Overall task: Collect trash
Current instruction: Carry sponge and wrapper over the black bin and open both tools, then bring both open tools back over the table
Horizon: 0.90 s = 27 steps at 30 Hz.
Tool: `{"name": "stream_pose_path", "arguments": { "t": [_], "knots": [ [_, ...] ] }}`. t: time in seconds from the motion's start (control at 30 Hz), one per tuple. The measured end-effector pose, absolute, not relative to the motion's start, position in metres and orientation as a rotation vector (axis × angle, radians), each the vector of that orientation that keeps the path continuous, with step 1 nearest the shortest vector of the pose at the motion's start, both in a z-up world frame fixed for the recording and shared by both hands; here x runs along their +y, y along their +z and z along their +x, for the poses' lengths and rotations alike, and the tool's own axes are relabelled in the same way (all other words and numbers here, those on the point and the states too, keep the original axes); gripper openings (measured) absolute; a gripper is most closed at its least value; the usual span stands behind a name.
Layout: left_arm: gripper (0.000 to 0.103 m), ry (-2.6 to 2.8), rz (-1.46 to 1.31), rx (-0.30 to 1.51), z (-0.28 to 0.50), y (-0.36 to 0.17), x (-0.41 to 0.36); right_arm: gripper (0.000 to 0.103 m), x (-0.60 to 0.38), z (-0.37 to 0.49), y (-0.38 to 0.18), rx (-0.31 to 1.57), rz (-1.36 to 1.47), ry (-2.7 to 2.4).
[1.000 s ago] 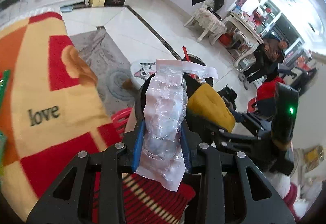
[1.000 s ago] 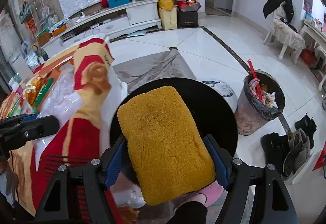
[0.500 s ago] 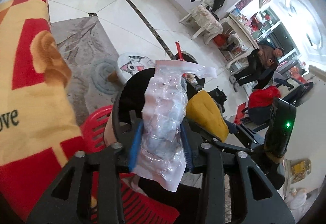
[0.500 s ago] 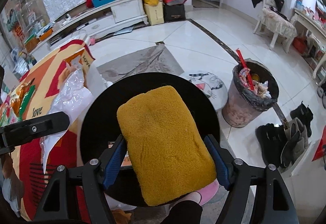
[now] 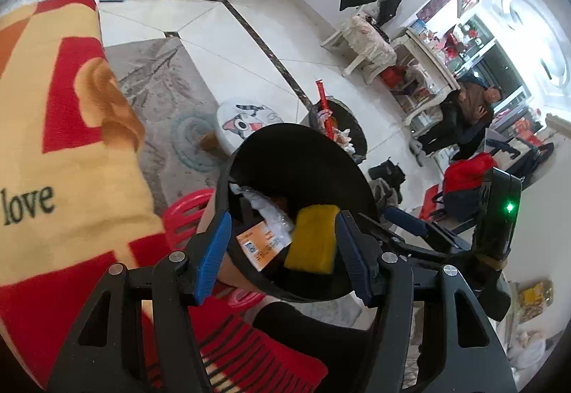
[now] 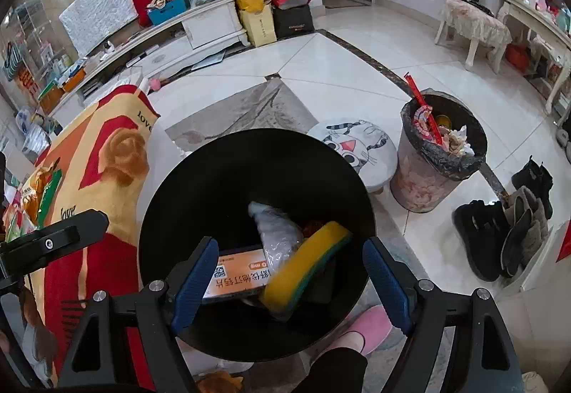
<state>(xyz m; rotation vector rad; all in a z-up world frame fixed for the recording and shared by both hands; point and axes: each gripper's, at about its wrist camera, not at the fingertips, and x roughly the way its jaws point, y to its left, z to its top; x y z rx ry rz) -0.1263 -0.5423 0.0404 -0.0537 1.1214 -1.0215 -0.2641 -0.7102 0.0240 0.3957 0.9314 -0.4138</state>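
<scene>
A black bin stands below both grippers; it also shows in the left wrist view. Inside lie a yellow sponge, a clear plastic wrapper and an orange-and-white box. The sponge, wrapper and box show in the left wrist view too. My left gripper is open and empty over the bin. My right gripper is open and empty over the bin.
A table with a red, orange and yellow cloth lies left, snack packets on it. A full grey trash can and a cat-face stool stand right. Shoes line the floor. A red stool sits beside the bin.
Both grippers opened. The left let go of the plastic wrapper and the right let go of the yellow sponge; both now lie in the black bin.
</scene>
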Motion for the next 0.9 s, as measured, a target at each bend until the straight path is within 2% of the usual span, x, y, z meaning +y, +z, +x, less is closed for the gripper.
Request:
{"name": "stream_pose_path", "arguments": {
  "t": [0.37,0.9],
  "knots": [
    [0.059,-0.979,-0.017,1.067,-0.142,0.051,-0.516,0.081,-0.689,-0.264,0.026,0.935,0.364,-0.391],
    [0.059,-0.798,-0.010,0.988,-0.152,0.060,-0.432,0.081,-0.622,-0.250,0.049,0.893,0.304,-0.273]
  ]
}}
